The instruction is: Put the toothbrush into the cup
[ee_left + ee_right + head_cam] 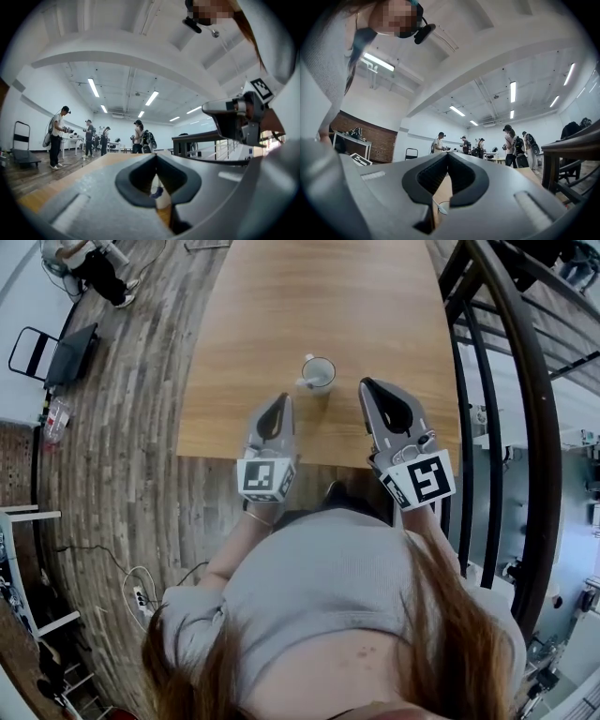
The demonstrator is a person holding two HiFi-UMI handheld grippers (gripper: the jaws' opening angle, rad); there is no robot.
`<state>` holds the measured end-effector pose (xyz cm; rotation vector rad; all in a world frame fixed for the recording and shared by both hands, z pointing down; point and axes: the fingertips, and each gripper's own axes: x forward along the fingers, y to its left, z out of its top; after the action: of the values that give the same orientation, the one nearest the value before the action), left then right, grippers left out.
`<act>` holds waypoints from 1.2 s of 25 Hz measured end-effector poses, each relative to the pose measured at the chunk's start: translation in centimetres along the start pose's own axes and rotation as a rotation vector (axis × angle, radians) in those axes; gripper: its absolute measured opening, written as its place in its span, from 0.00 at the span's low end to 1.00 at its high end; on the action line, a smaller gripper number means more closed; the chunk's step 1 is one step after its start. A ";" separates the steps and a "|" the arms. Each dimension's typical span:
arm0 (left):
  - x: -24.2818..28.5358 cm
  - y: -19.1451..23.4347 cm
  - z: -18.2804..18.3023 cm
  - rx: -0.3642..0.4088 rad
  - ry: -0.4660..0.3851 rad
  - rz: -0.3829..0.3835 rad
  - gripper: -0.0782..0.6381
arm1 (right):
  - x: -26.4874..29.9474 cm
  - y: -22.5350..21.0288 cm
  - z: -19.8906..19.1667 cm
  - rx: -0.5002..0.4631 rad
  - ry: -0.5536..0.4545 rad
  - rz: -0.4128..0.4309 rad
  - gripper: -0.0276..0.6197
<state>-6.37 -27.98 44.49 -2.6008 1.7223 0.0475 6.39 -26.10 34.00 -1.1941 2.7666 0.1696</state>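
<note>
While the left claw and right claw stand closed and empty, the cup sits just ahead between them (no toothbrush lies loose on the bench, so it is probably inside and the task done).

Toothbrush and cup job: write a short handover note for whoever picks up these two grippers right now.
Left gripper: fingers shut, nothing in them, at the near table edge, left of the cup.
Right gripper: fingers shut, empty, just right of the cup.
Cup: upright on the wooden table, just beyond the two grippers.
Toothbrush: none seen lying on the table. A small blue thing shows at the cup in the left gripper view, too small to identify.
Done: cannot confirm.
Left: look into the cup; if no toothbrush is there, it has yet to go in.
</note>
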 end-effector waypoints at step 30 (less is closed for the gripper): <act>-24.1 -9.8 7.3 -0.061 -0.105 -0.158 0.11 | -16.3 21.3 3.5 0.018 0.038 -0.079 0.05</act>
<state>-6.86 -1.78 38.13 -2.7145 1.5005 0.2320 2.21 0.58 34.31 -1.3125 2.7416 0.1158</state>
